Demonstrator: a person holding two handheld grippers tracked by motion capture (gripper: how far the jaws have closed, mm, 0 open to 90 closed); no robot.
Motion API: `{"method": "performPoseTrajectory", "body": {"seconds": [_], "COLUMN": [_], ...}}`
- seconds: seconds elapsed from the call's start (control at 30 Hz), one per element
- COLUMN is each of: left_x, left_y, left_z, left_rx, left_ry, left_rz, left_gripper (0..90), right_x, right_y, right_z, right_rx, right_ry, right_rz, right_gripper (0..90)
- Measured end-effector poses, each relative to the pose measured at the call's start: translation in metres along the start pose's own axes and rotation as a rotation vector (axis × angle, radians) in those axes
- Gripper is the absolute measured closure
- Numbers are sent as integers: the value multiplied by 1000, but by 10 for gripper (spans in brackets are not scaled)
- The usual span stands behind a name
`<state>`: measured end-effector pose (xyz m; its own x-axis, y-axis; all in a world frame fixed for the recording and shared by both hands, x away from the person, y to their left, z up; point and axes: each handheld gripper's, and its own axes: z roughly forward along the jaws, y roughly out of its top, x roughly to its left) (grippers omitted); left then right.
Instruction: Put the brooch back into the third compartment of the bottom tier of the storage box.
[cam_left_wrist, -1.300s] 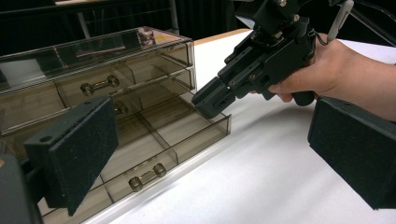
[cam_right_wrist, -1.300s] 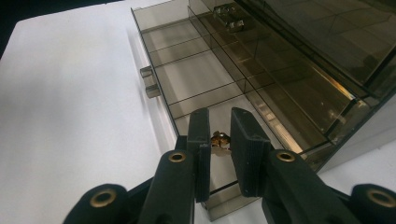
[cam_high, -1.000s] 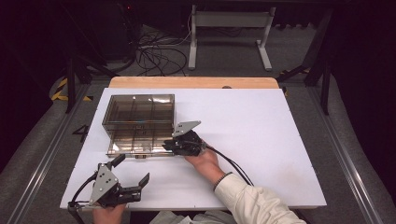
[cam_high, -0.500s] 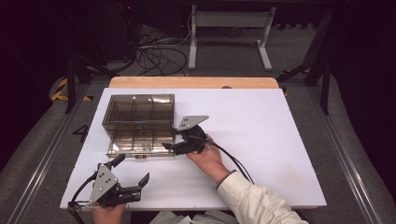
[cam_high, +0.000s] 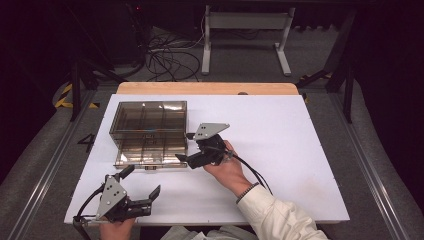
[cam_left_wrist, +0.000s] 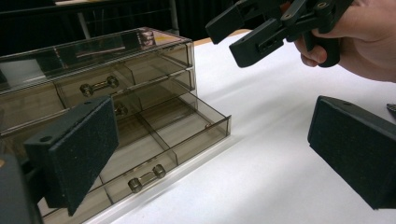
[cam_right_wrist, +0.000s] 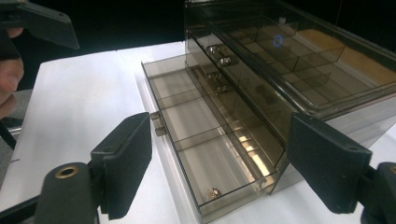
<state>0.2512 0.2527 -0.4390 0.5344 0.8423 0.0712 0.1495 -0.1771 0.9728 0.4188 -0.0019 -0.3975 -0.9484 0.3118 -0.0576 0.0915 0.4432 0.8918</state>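
A smoky clear drawer box (cam_high: 149, 120) stands at the table's left centre, its bottom drawer (cam_right_wrist: 205, 140) pulled out. That drawer is split into compartments, and a small metallic bit (cam_right_wrist: 214, 191) lies in one end compartment. My right gripper (cam_high: 186, 147) is open just off the box's right front corner, holding nothing; in the right gripper view its pads (cam_right_wrist: 125, 168) frame the open drawer. My left gripper (cam_high: 142, 180) rests open near the front edge, below the box. In the left gripper view its pads (cam_left_wrist: 74, 149) frame the drawer's handle (cam_left_wrist: 146, 177) and the right gripper (cam_left_wrist: 261, 28).
The white table top (cam_high: 300, 150) stretches to the right of the box, with a wooden strip (cam_high: 210, 88) along its far edge. The right gripper's cable (cam_high: 252, 172) trails over the sleeve. Beyond the table are floor cables (cam_high: 165, 55) and a metal stand (cam_high: 245, 35).
My right gripper has lifted and drawn slightly right and back from the drawer front. The left gripper and the drawer have stayed put.
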Motion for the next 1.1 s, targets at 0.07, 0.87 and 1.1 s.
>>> {"method": "performPoseTrajectory", "body": {"seconds": [0.07, 0.87, 1.1], "left_x": [0, 1, 2], "left_y": [0, 1, 1], "left_z": [0, 2, 3], "left_rx": [0, 1, 2], "left_ry": [2, -3, -4], "left_rz": [1, 7, 6], "left_gripper": [28, 28, 28], "right_x": [0, -3, -7], "right_y": [0, 3, -3], "right_z": [-1, -56, -77], "right_rx": [-3, -55, -61], "right_ry": [0, -39, -79], "right_rz": [2, 25, 29], "right_gripper": [230, 21, 17]}}
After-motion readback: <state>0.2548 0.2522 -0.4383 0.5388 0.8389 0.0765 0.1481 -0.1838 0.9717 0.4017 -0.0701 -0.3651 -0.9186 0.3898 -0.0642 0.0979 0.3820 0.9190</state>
